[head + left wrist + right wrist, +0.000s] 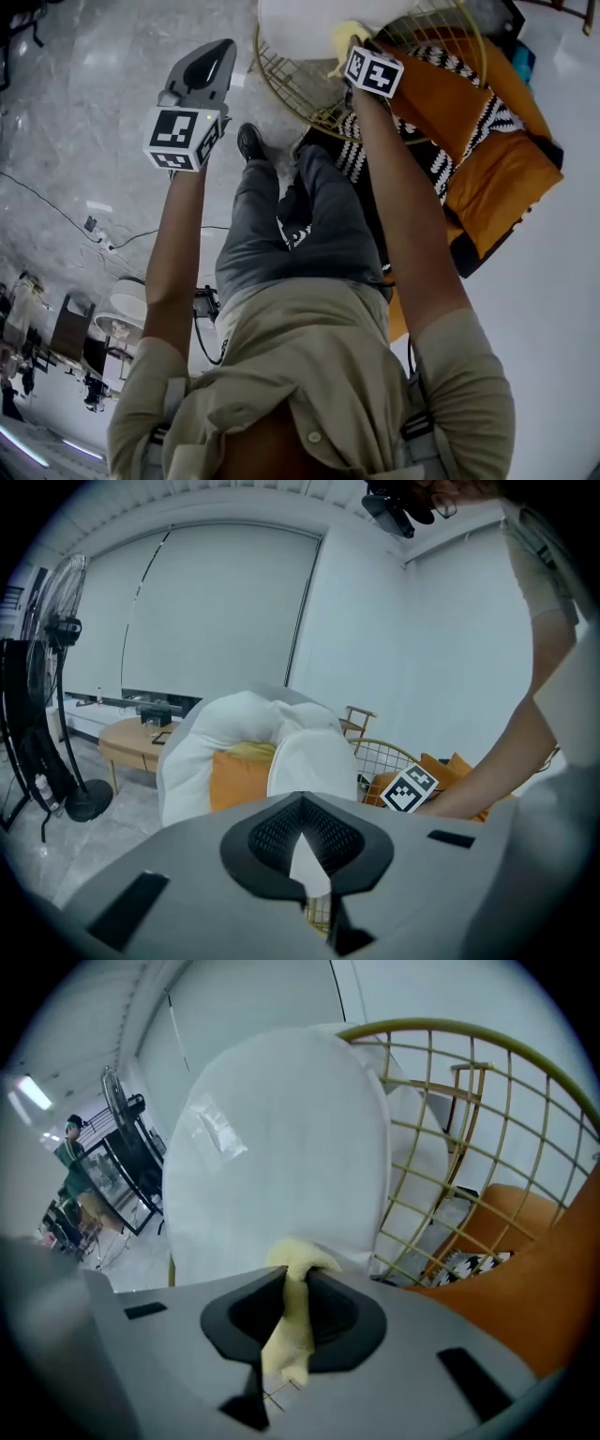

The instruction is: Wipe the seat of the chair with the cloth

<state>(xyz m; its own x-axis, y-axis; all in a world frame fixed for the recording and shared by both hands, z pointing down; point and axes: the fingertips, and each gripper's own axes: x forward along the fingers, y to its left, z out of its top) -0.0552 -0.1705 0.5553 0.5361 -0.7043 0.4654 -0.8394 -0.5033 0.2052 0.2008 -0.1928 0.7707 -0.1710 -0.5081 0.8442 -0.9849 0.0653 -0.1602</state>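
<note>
The chair has a gold wire frame (pixel 305 94) and a white cushion (pixel 305 26) and stands at the top of the head view. My right gripper (pixel 349 47) is held against its rim, shut on a yellow cloth (pixel 341 39). In the right gripper view the cloth (pixel 289 1316) hangs pinched between the jaws, right in front of the white cushion (pixel 281 1147) and wire back (pixel 469 1138). My left gripper (pixel 221 49) is raised over the floor, left of the chair, shut with nothing in it. Its own view shows the cushion (pixel 272 742) ahead.
Orange cushions with black-and-white patterned cloth (pixel 483 159) lie to the right of the chair. The person's leg and dark shoe (pixel 249 141) stand just before it. Cables (pixel 56 211) cross the marble floor at left. A standing fan (pixel 56 667) and a low wooden table (pixel 127 742) are farther off.
</note>
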